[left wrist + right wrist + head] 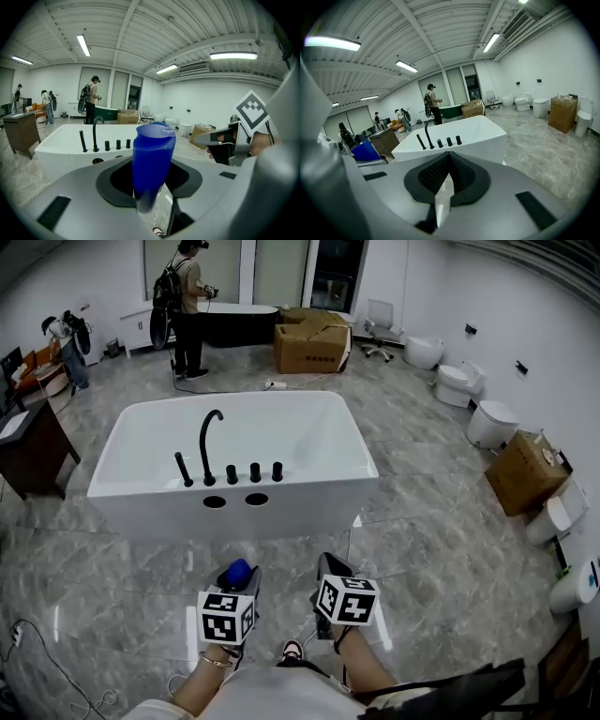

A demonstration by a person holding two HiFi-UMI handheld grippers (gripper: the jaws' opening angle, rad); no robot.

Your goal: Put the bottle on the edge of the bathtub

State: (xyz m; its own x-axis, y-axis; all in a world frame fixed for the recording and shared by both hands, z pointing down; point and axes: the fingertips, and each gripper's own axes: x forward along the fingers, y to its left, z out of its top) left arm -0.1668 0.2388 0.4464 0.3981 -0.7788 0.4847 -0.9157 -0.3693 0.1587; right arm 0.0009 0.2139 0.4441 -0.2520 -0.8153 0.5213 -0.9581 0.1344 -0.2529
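Observation:
My left gripper (236,579) is shut on a blue bottle (238,568), held upright low over the floor, short of the white bathtub (309,486). In the left gripper view the bottle (152,159) stands between the pads with its flip cap on top. The tub's near rim (61,145) lies beyond it, carrying a black faucet (208,442) and several black knobs. My right gripper (330,566) hovers beside the left one, shut and empty. In the right gripper view its pads meet (449,176), with the tub (473,136) ahead and the bottle (365,151) at the left.
A dark cabinet (33,451) stands left of the tub. Cardboard boxes (312,341) sit behind it, and another box (527,472) to the right. Toilets (491,423) line the right wall. A person (187,306) stands at the back. A cable (37,652) runs along the floor at the left.

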